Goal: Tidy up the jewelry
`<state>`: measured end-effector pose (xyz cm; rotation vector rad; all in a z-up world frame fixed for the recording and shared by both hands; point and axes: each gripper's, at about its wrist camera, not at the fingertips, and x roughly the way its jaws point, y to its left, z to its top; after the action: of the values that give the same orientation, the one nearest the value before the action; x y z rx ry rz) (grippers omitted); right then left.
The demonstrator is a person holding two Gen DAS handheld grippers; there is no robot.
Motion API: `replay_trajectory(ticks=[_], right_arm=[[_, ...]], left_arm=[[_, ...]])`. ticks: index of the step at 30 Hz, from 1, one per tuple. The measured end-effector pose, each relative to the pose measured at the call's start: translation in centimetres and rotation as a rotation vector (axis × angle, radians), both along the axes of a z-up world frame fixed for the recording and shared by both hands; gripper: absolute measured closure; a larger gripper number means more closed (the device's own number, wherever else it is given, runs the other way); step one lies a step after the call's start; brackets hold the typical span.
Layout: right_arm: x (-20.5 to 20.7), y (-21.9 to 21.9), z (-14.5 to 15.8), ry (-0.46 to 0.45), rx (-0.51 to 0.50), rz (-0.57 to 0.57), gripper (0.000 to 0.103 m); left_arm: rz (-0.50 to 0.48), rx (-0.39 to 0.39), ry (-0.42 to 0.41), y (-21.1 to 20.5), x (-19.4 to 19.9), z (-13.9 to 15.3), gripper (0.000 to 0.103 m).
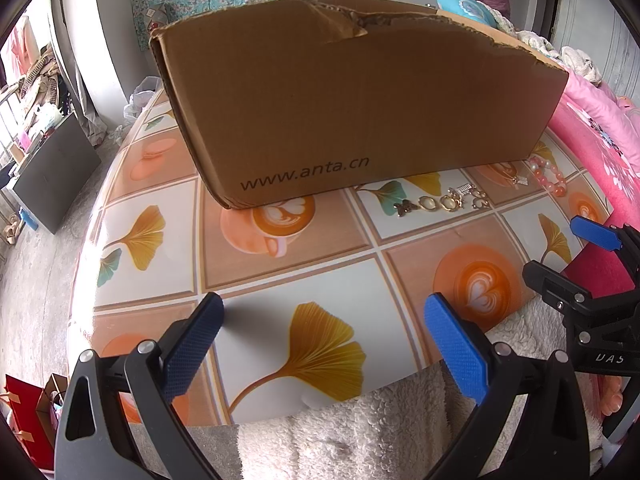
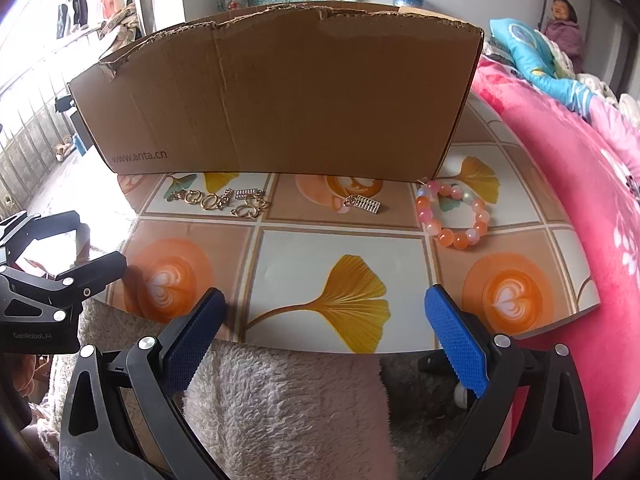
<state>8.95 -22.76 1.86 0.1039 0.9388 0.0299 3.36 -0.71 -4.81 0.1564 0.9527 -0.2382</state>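
- Both tools are spread wide and empty: your left tool (image 1: 324, 344) and right tool (image 2: 326, 338) hover over the near edge of the tabletop (image 2: 320, 256).
- Jewelry lies just in front of the cardboard box (image 2: 280, 96): a beaded bracelet (image 2: 452, 214) to the right, a small abacus charm (image 2: 364, 204) mid-row, a gold charm cluster (image 2: 224, 200) to the left.
- Start with the bracelet; pinch across one side of its ring, not the hollow middle.
- Come in low and level.
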Motion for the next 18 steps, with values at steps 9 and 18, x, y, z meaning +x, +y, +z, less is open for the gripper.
replay_trajectory(ticks=[9, 18], right_arm=[[0.29, 0.11, -0.1, 0.004, 0.002, -0.025, 0.008], [0.52, 0.32, -0.09, 0.019, 0.004, -0.04, 0.008]], left_arm=[[0.003, 0.002, 0.015, -0.06, 0.51, 0.25, 0.004], [0.004, 0.0, 0.01, -0.08, 0.57, 0.23, 0.004]])
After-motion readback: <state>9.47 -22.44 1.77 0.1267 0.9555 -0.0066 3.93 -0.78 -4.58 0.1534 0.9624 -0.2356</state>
